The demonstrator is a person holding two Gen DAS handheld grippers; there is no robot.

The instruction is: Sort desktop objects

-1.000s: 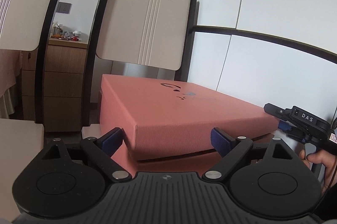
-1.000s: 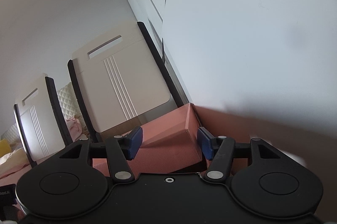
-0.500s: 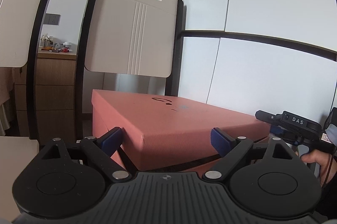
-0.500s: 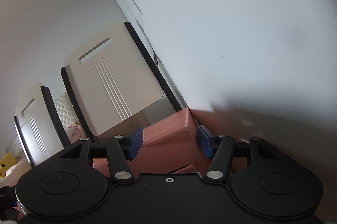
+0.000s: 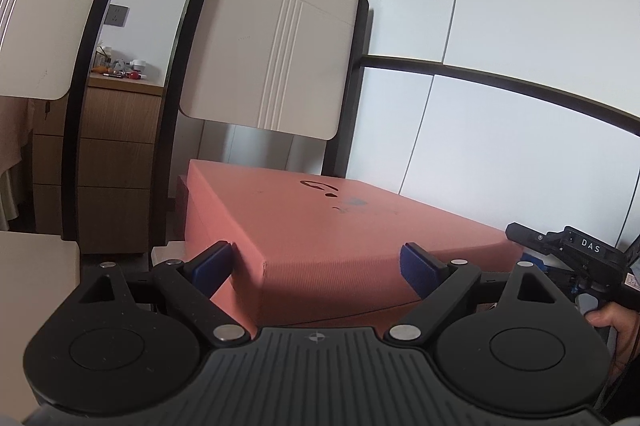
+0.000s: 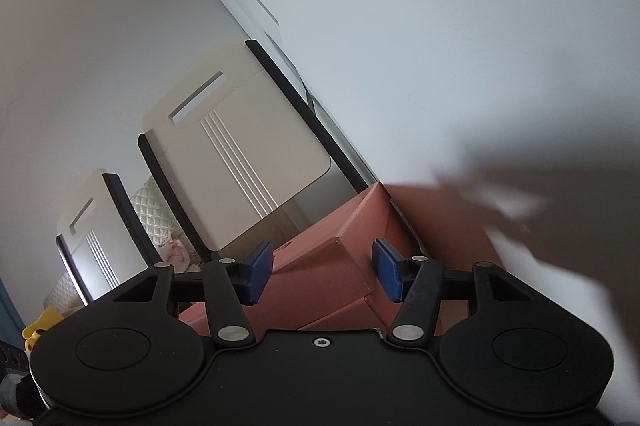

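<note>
A salmon-pink cardboard box [image 5: 340, 218] with a dark logo on its lid lies in front of me, with a thin dark gap under the lid's rim. My left gripper [image 5: 316, 258] straddles its near corner with the jaws wide, one blue pad against each adjoining side. At the box's far right corner a hand [image 5: 612, 322] holds my right gripper [image 5: 568, 250]. In the right wrist view the box [image 6: 360, 218] looks tilted because the camera is rolled. The right gripper [image 6: 322, 258] has the corner ridge between its pads, which lie against the two faces.
Two cream chair backs with black frames [image 5: 280, 46] [image 5: 32, 6] stand just behind the box. Between them is a wooden drawer unit [image 5: 112, 146] with small items on top. A white panelled wall [image 5: 520, 66] is close on the right. A strip of beige table [image 5: 32, 286] shows at the left.
The right wrist view has rolled further, so the chairs and wall lean more. The box corner stays between the right pads. In the left wrist view the box has barely shifted against the pads.
</note>
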